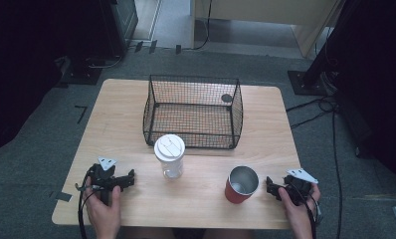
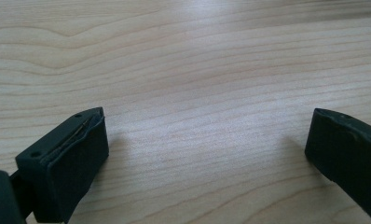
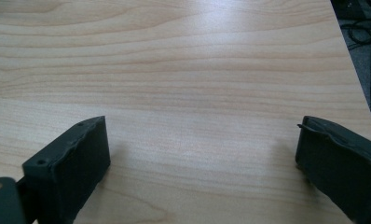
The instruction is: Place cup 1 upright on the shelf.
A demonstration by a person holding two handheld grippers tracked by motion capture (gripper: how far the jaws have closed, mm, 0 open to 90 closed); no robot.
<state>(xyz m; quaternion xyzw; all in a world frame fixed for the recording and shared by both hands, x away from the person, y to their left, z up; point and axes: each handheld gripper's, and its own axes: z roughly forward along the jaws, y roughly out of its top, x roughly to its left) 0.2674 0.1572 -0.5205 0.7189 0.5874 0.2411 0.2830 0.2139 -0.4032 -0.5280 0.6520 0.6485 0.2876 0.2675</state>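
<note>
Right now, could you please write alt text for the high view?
A person's two open grippers, left and right, rest on a wooden table beside a lidded clear cup and a red cup, before a wire basket.

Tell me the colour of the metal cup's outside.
Red outside, silvery inside; the metal cup shows best in the high view.

The table (image 1: 126,129) is pale wood, smooth and faintly glossy. The basket (image 1: 151,107) is black wire mesh. The red cup (image 1: 242,185) has shiny metal inside; the tumbler (image 1: 170,158) is clear plastic, white-lidded.
</note>
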